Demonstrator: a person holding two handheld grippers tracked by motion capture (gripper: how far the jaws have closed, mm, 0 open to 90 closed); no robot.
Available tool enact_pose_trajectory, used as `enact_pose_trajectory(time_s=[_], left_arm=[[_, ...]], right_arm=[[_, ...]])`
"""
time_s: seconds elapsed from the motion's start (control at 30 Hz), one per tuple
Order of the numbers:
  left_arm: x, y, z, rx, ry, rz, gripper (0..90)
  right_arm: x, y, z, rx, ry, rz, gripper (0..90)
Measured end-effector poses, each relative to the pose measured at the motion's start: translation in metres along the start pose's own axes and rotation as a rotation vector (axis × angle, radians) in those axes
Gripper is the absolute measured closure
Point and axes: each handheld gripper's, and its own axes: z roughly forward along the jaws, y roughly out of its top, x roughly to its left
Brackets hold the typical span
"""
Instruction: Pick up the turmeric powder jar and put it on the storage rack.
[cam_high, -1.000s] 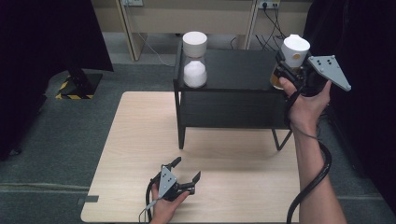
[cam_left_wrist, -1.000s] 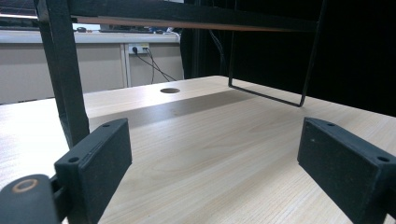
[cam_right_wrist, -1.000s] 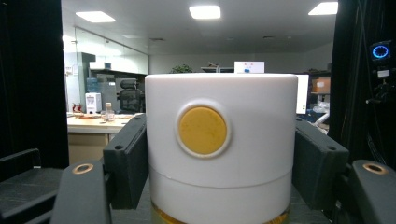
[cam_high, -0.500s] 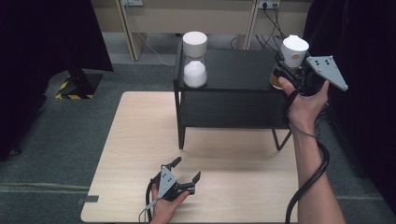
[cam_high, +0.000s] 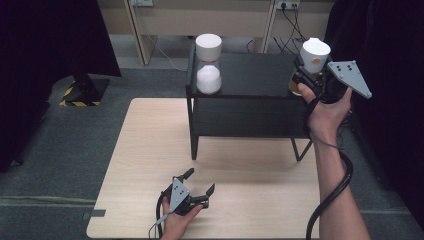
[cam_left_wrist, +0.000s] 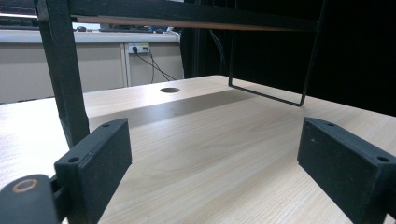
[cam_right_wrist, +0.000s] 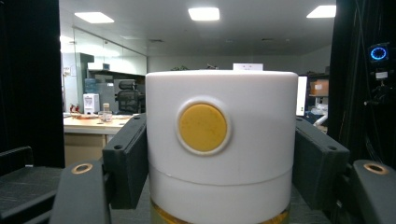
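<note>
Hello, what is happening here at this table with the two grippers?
A person works with a gripper in each hand. The right gripper is shut on the white lid of a jar with yellowish contents, at the right end of the black shelf. A second jar, holding white powder, stands at the shelf's left end. The left gripper rests low over the wooden table with its jaws open and nothing between them.
</note>
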Motion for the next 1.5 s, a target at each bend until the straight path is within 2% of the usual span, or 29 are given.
enact_pose_trajectory(time_s=[0.1,0.23,0.33,0.5,0.8,0.93,1.2,1.5], left_arm=[[0.0,0.0,0.0,0.0,0.0,-0.003,9.3],[0.0,0.0,0.0,0.001,0.0,0.0,9.3],[0.0,0.0,0.0,0.002,0.001,0.002,9.3],[0.0,0.0,0.0,0.002,0.001,-0.001,9.4],[0.0,0.0,0.0,0.002,0.002,0.001,9.4],[0.0,0.0,0.0,0.001,0.001,-0.001,9.4],[-0.001,0.0,0.0,0.001,0.003,0.001,9.4],[-0.001,0.0,0.0,0.001,0.004,0.0,9.3]], right_arm=[[0.001,0.0,0.0,-0.001,-0.002,0.001,29.7],[0.001,0.001,0.0,0.001,0.002,-0.001,13.4],[0.003,0.002,-0.001,-0.001,-0.012,0.006,5.6],[0.0,0.002,-0.005,-0.003,-0.006,0.013,0.7],[-0.005,0.004,-0.012,-0.007,0.006,0.012,0.6],[-0.007,0.002,-0.014,-0.015,0.007,0.026,0.7],[-0.009,0.002,-0.027,-0.025,0.018,0.017,0.7],[-0.014,-0.003,-0.04,-0.04,0.028,0.033,0.7]])
